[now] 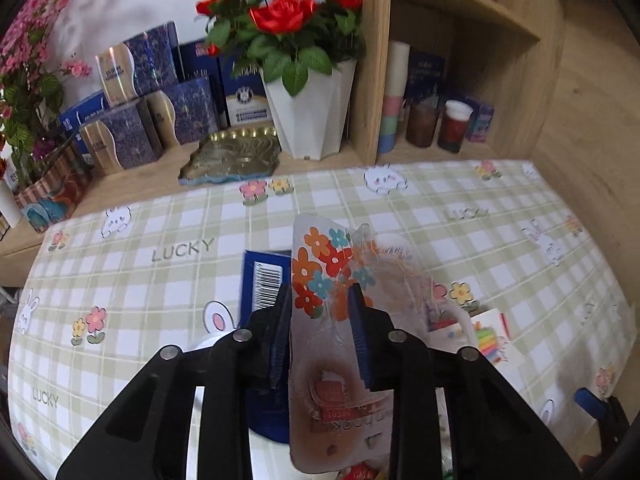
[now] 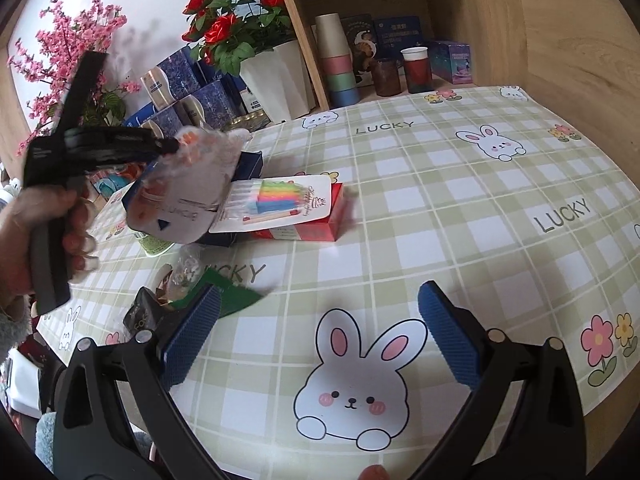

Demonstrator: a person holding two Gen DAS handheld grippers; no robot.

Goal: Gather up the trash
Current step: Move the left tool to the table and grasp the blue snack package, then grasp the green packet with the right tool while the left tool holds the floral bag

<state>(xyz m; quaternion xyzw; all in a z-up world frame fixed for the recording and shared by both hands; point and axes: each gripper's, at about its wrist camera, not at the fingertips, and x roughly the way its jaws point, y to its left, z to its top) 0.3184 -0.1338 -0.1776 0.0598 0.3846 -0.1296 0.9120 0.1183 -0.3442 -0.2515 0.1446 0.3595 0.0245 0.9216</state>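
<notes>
Left gripper (image 1: pixel 320 312), lower centre of left wrist view: fingers clamped on a clear plastic wrapper (image 1: pixel 340 320) w/ orange, red & blue flower print, pads pressing both sides, wrapper standing up between them and lifted off the tabletop (image 1: pixel 400 208). Same wrapper (image 2: pixel 188 188) seen upper left of right wrist view, pinched at the tip of the left gripper (image 2: pixel 176 145), held by a hand (image 2: pixel 44 232) at far left of frame. Below/behind wrapper in left wrist view: blue box (image 1: pixel 266 280) w/ barcode, flat on tabletop. Right of it, lower right: candle pack (image 1: pixel 492 336), rainbow colours; in right wrist view the candle pack (image 2: pixel 280 204) lies on top of a red box (image 2: pixel 316 228), centre-left of frame. Right gripper (image 2: pixel 320 312), bottom of right wrist view: fingers wide apart, nothing between, hovering over bunny print on green check cloth. More trash lower left of that view: green scrap (image 2: pixel 236 296) just beside left finger, crumpled clear wrapper (image 2: pixel 186 272) above it, dark packet (image 2: pixel 144 312) further left. Background, top of both views: red roses in white pot (image 1: pixel 312 120), blue-gold boxes (image 1: pixel 132 120) upper left, stacked paper cups (image 1: pixel 394 100) on wooden shelf (image 1: pixel 460 4) upper right.
</notes>
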